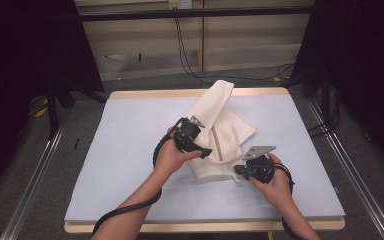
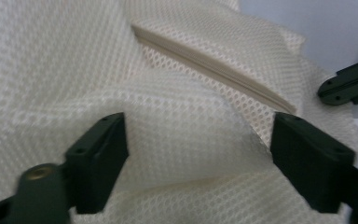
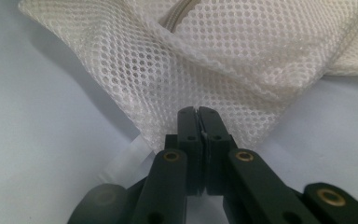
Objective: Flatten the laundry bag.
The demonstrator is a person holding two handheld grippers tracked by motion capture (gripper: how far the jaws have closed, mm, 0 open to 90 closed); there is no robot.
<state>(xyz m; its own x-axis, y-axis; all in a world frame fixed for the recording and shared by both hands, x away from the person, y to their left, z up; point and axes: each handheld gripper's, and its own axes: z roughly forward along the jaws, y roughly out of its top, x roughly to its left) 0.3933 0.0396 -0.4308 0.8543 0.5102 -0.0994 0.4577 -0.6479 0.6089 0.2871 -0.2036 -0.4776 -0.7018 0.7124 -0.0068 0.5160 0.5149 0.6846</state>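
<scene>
A: Where is the mesh bag [image 1: 219,131]?

B: It lies crumpled on the pale blue mat of the table [image 1: 130,150], a little right of the middle, with one end reaching toward the far edge. It is white netting with a cream zipper [image 2: 214,67] running across it.

A: What is the left gripper [image 1: 196,146] doing?

B: In the high view it sits on the near left part of the bag, in the person's left hand [image 1: 170,157]. In the left gripper view its fingers [image 2: 100,161] stand wide apart, with a raised fold of mesh between them. The pads do not press on the cloth, so nothing is gripped there. No earlier picture, so I only say how they stand.

A: And the right gripper [image 1: 238,173]?

B: It is at the bag's near right corner, low over the mat, in the right hand [image 1: 275,182]. In the right gripper view its fingers [image 3: 189,135] are together, pinching the bottom edge of the mesh right at their tips. A small white tag [image 3: 121,163] sticks out just left of them.

A: Are the two grippers near each other?

B: Near, but apart. The right one's black tip shows at the edge of the left gripper view.
</scene>
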